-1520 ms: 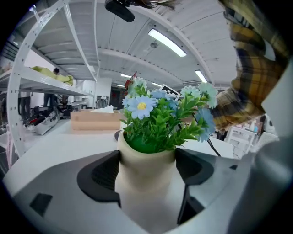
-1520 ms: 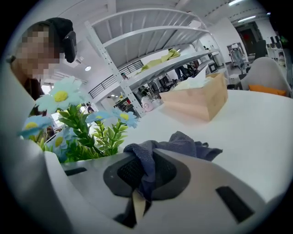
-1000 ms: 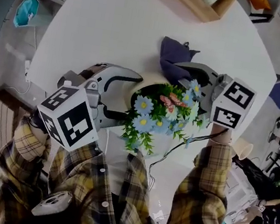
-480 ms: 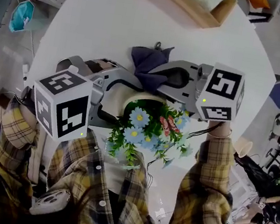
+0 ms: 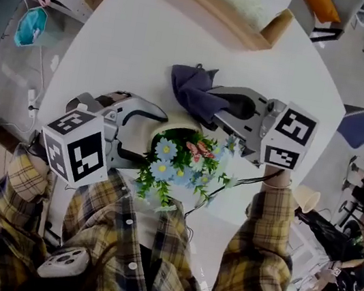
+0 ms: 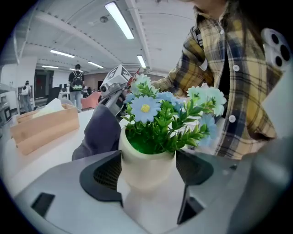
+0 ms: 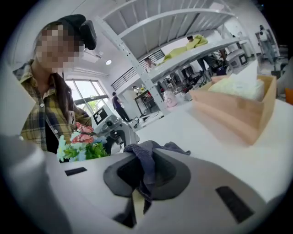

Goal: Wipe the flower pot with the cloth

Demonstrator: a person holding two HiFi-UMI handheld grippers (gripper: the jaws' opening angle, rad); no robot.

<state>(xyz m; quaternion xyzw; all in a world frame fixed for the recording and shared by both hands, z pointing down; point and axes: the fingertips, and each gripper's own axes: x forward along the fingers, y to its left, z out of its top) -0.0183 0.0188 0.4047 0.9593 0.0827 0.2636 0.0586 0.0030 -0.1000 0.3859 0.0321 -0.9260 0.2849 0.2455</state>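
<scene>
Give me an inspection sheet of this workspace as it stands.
Surface: white round table.
Job's things: cream flower pot with blue flowers, upright; dark blue cloth beside its rim, contact unclear.
Clutter: wooden box at the table's far edge, holding something pale.
Grippers: left gripper jaws shut on the flower pot; right gripper jaws pinch the cloth.
Cables: thin dark cable runs from the right gripper past the flowers.
Surroundings: blue chair beside the table; people standing in the background.
</scene>
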